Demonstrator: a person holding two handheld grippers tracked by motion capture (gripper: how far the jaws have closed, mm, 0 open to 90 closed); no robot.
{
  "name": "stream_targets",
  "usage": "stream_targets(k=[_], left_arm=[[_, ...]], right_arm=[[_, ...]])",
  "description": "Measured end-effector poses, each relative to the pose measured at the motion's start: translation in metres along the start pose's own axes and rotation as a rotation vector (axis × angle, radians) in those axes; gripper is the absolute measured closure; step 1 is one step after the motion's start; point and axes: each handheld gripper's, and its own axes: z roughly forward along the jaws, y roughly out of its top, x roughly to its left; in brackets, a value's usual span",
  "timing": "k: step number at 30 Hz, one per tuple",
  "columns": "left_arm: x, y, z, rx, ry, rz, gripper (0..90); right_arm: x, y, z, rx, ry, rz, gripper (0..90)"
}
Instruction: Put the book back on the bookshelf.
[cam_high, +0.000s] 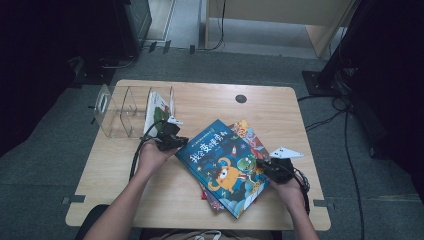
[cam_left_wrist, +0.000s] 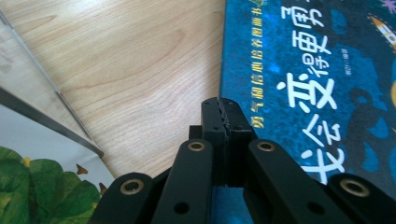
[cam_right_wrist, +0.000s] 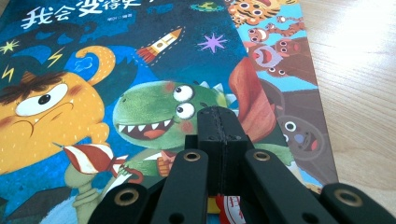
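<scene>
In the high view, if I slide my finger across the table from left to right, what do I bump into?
Clear plastic book rack → left gripper → blue picture book with orange monster → right gripper

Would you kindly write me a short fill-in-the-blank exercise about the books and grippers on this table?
1. The blue book lies on top of a second ____.
2. The jaws of the left gripper and the right gripper are ____.
3. The clear rack near the table's left corner already holds one ____.
4. The dinosaur on the blue cover is coloured ____.

Missing words: book; shut; book; green
</scene>
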Motion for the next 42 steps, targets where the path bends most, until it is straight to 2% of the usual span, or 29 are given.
stream_targets(k=[2,3,8,17,22,32,42], left_arm=[[-0.003,0.000,0.001,0.002,-0.005,0.008,90.0],[-0.010,0.001,0.000,0.009,0.079,0.075,90.0],[0.001,0.000,0.000,0.005,0.062,0.014,90.0],[0.001,-0.002,0.000,0.001,0.066,0.015,90.0],[-0.001,-0.004,-0.002,0.007,0.064,0.018,90.0],[-0.006,-0.010,-0.005,0.014,0.059,0.012,90.0],[-0.007,-0.010,-0.007,0.009,0.047,0.002,90.0]], right_arm=[[0.000,0.000,0.000,-0.001,0.001,-0.001,90.0],[0.000,0.000,0.000,-0.002,0.002,0.001,90.0],[0.000,-0.001,0.000,-0.002,0.003,-0.005,90.0],[-0.012,-0.004,-0.007,0.000,-0.018,0.025,90.0],[-0.014,-0.007,-0.013,0.008,-0.040,0.024,90.0],[-0.024,-0.022,-0.032,0.001,-0.076,0.039,90.0],[-0.031,-0.034,-0.046,-0.004,-0.106,0.075,90.0]])
